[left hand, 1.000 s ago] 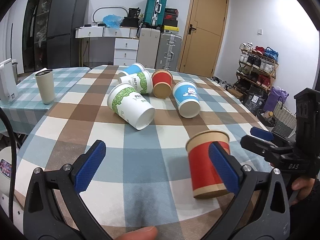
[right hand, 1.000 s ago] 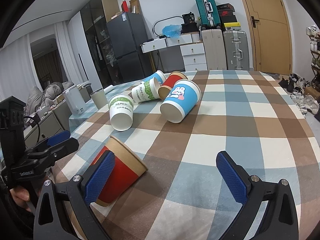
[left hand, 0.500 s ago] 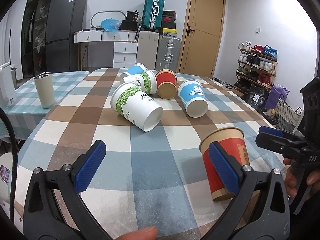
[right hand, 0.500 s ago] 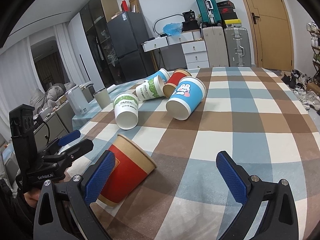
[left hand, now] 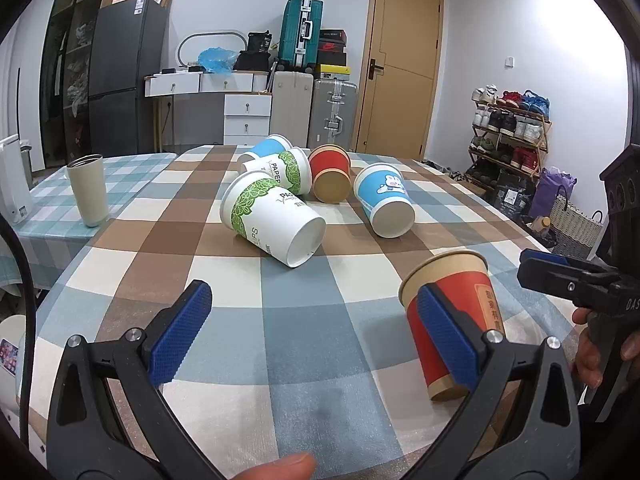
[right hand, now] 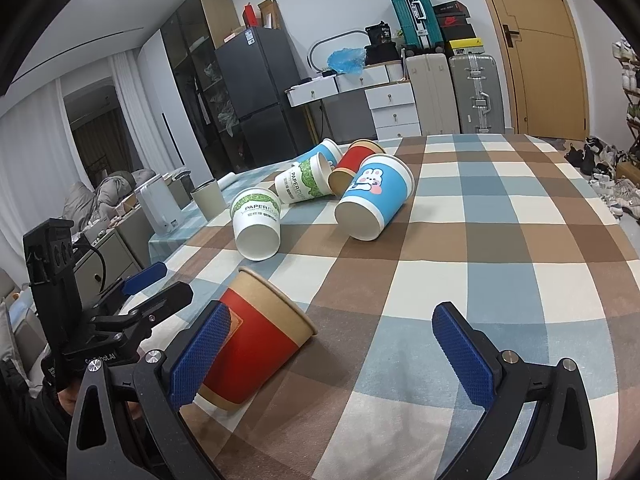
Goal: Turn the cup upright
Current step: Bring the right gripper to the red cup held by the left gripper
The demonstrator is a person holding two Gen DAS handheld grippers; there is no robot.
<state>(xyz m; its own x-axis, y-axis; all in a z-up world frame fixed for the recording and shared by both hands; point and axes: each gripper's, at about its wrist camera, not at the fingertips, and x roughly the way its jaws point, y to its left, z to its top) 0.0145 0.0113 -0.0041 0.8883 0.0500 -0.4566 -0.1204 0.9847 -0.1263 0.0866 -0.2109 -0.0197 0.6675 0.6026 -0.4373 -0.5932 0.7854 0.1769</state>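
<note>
A red paper cup [left hand: 460,312] with brown rim stands upright on the checked table [left hand: 304,320], just behind my left gripper's right pad; it also shows in the right wrist view [right hand: 260,340], behind that gripper's left pad. My left gripper [left hand: 316,332] is open and empty. My right gripper [right hand: 334,354] is open and empty. Further back lie several cups on their sides: a white-green cup [left hand: 272,220], a blue bunny cup [left hand: 384,204], another red cup [left hand: 330,178].
A beige tumbler [left hand: 88,190] stands on a side table at the left. The right gripper's body [left hand: 592,292] shows at the right of the left view, beside the red cup. The table's near edge is just below both grippers.
Both grippers have drawn back a little from the upright red cup, and the cups appear slightly lower and further off. Both stay open.
</note>
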